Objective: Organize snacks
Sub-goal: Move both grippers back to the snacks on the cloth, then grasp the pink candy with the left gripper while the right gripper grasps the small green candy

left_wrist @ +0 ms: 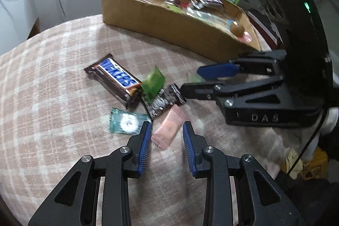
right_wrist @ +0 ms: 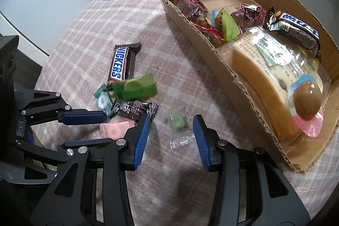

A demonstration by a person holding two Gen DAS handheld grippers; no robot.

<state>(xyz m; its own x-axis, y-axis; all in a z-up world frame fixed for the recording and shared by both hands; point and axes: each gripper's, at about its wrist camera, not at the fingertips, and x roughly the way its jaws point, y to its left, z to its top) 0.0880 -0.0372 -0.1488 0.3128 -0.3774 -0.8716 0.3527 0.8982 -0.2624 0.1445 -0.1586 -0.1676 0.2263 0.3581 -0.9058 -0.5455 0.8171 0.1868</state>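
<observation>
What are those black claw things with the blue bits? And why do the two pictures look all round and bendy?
They are grabbing tools that a person holds, one per hand. Each carries a wide-eyed camera looking along its fingers, which bends the picture. One picture looks from the left tool, open around a pink candy packet. The other looks from the right tool, open above a small green candy. Neither holds anything. On the checked cloth lie a Snickers bar and more sweets. The cardboard box already holds snacks.

L gripper point(left_wrist: 167, 137) & R gripper point(right_wrist: 171, 128): jaws apart.
</observation>
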